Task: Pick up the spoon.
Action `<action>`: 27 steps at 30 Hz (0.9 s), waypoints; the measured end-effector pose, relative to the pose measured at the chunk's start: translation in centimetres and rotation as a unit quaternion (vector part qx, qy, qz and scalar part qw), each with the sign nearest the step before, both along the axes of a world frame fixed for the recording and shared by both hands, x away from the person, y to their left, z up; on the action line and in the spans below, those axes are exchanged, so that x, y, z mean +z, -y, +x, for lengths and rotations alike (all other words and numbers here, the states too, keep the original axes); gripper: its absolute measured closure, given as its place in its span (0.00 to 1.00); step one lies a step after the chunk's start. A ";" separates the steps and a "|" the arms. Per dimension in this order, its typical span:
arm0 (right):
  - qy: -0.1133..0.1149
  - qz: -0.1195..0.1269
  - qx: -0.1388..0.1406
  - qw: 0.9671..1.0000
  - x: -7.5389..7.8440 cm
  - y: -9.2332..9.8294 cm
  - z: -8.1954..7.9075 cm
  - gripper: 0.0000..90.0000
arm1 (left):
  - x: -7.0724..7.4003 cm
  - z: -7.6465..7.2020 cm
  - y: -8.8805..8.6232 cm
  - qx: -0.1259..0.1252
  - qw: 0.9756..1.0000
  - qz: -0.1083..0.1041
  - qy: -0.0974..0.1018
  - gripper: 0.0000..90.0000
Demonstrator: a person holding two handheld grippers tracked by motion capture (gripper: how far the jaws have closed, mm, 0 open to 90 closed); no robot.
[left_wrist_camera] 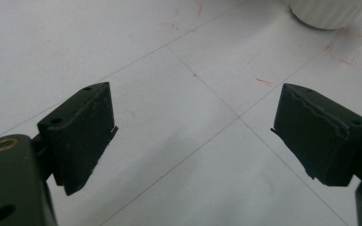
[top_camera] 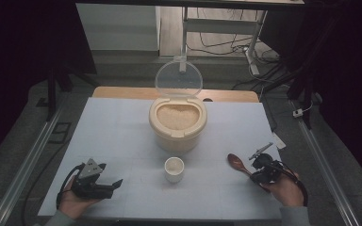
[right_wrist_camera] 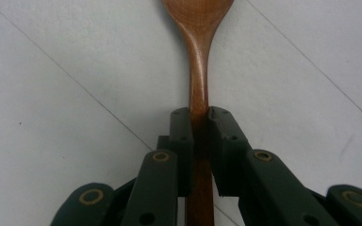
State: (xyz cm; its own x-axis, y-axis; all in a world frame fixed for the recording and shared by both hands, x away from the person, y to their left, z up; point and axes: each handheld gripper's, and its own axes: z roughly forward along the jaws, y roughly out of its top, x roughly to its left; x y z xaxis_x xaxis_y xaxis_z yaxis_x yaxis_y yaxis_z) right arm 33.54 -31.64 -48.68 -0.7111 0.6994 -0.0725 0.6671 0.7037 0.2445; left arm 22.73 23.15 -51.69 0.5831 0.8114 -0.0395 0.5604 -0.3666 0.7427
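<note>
While the left tongs (top_camera: 104,181) rest idle at the near left of the counter (top_camera: 122,127), the work is all on the right. Over there the right tongs (right_wrist_camera: 200,115) have their jaws pressed in on the handle of a wooden spoon (right_wrist_camera: 199,75); seen along the jaws, the handle runs straight up between the two pads, which bear on it from either side. From above, the spoon (top_camera: 238,163) lies at the near right of the counter, its bowl pointing far and left, toward the middle, and its handle running back into the right tongs (top_camera: 259,173), which a hand (top_camera: 285,190) holds at the near right edge. I cannot tell whether the spoon is flat on the counter or just off it.

The left tongs (left_wrist_camera: 193,136) stand spread wide, with bare counter between the pads, and their tips point right toward a small white cup (top_camera: 174,169). That cup stands near the middle, between the two tongs and apart from both. Beyond it, farther off, sits a cream pot (top_camera: 177,125) of rice with its clear lid (top_camera: 178,79) tipped up at the back. The spoon's bowl lies to the right of the cup, near it but apart.
</note>
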 end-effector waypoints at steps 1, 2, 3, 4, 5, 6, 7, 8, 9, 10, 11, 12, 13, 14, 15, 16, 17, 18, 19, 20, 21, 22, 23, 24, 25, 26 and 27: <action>0.000 0.000 0.000 1.000 0.0 0.0 0.0 0.89 | 0.0 0.0 0.0 0.000 1.000 0.000 0.000 0.15; 0.002 0.000 0.002 1.000 0.0 0.0 0.0 0.89 | 0.0 0.0 0.0 0.000 1.000 -0.001 0.000 0.15; 0.007 0.006 0.001 1.000 0.1 0.1 -0.1 0.89 | 0.0 0.0 0.0 0.001 1.000 -0.001 -0.001 0.15; 0.009 0.012 0.000 1.000 0.2 0.3 -0.1 0.89 | 0.0 0.1 0.0 0.001 1.000 -0.001 -0.001 0.15; 0.009 0.012 0.000 1.000 0.2 0.3 -0.1 0.89 | -0.1 0.1 -0.1 0.000 1.000 -0.001 -0.002 0.15; 0.013 0.026 -0.001 1.000 0.4 0.5 -0.1 0.89 | -0.1 0.1 -0.1 0.000 1.000 -0.001 -0.002 0.15; 0.017 0.033 0.000 0.999 0.7 0.6 -0.2 0.89 | -0.1 0.1 -0.1 0.001 1.000 -0.001 -0.002 0.15; 0.024 0.041 0.000 0.999 1.0 0.7 -0.3 0.89 | -0.1 0.1 -0.1 0.001 1.000 -0.001 -0.002 0.15; 0.029 0.049 0.000 0.998 1.4 0.9 -0.4 0.89 | -0.1 0.1 -0.1 0.002 1.000 -0.001 -0.002 0.15; 0.029 0.049 0.000 0.998 1.4 0.9 -0.4 0.89 | -0.1 0.1 -0.2 0.002 1.000 -0.001 -0.002 0.15; 0.036 0.059 0.006 0.998 2.2 1.0 -0.6 0.89 | -0.1 0.1 -0.2 0.003 1.000 0.000 -0.002 0.15; 0.042 0.064 0.008 0.997 2.6 1.0 -0.8 0.89 | -0.1 0.1 -0.1 0.003 1.000 0.001 -0.001 0.15; 0.047 0.070 0.011 0.996 3.1 0.9 -1.0 0.89 | -0.1 0.1 -0.1 0.003 1.000 0.001 -0.001 0.15; 0.053 0.074 0.014 0.996 3.5 0.9 -1.2 0.89 | -0.1 0.1 -0.1 0.002 1.000 0.002 -0.001 0.15; 0.058 0.078 0.017 0.995 3.9 0.8 -1.4 0.89 | -0.1 0.1 -0.1 0.003 1.000 0.002 -0.001 0.15; 0.062 0.084 0.022 0.994 4.3 0.7 -1.6 0.89 | -0.1 0.1 -0.1 0.003 1.000 0.002 -0.001 0.15; 0.065 0.090 0.027 0.993 4.7 0.6 -1.8 0.89 | -0.1 0.1 -0.2 0.003 1.000 0.003 -0.001 0.15; 0.065 0.090 0.027 0.993 4.7 0.6 -1.8 0.89 | -0.1 0.1 -0.2 0.003 1.000 0.003 -0.001 0.15; 0.077 0.097 0.039 0.992 5.4 0.3 -2.1 0.89 | -0.1 0.1 -0.2 0.003 1.000 0.003 -0.002 0.15; 0.078 0.099 0.045 0.991 5.7 0.1 -2.2 0.89 | -0.1 0.1 -0.2 0.003 1.000 0.003 -0.002 0.15; 0.078 0.099 0.045 0.991 5.7 0.1 -2.2 0.89 | -0.1 0.1 -0.2 0.003 1.000 0.003 -0.002 0.15; 0.083 0.106 0.059 0.989 6.3 -0.5 -2.6 0.89 | -0.2 0.2 -0.2 0.004 1.000 0.004 -0.003 0.15; 0.083 0.109 0.066 0.988 6.5 -0.9 -2.7 0.89 | -0.2 0.2 -0.3 0.004 1.000 0.004 -0.003 0.15; 0.086 0.111 0.075 0.987 6.7 -1.3 -2.9 0.89 | -0.2 0.2 -0.3 0.004 1.000 0.004 -0.003 0.15; 0.090 0.115 0.084 0.986 6.9 -1.6 -3.0 0.89 | -0.2 0.2 -0.3 0.005 1.000 0.003 -0.003 0.15; 0.090 0.115 0.084 0.986 6.9 -1.6 -3.0 0.89 | -0.2 0.2 -0.3 0.005 1.000 0.002 -0.003 0.15; 0.092 0.122 0.101 0.983 7.2 -2.4 -3.2 0.89 | -0.2 0.2 -0.3 0.005 1.000 0.002 -0.003 0.15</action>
